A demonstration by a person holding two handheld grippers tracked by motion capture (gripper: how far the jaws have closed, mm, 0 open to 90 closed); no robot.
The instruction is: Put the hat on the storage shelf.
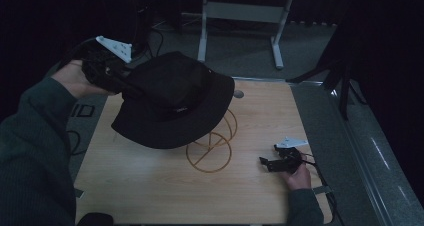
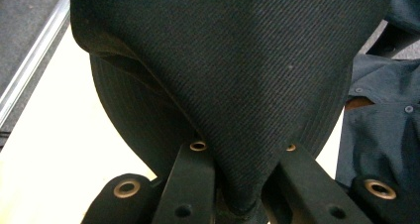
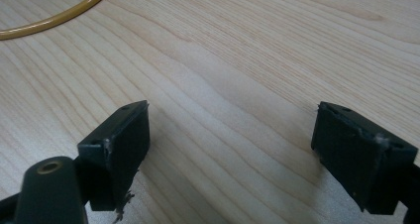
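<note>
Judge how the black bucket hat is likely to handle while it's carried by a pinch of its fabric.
Probably floppy: the black bucket hat bunches into a fold where the left gripper pinches it. Likely light, since one pinch holds it above the wire stand. Its woven cloth looks unlikely to slip.

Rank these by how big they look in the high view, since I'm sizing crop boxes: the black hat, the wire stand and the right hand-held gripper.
1. Black hat, largest by far.
2. Wire stand, though the hat hides part of it.
3. Right hand-held gripper, smallest.
The hat is held up nearer the camera, which enlarges it somewhat.
</note>
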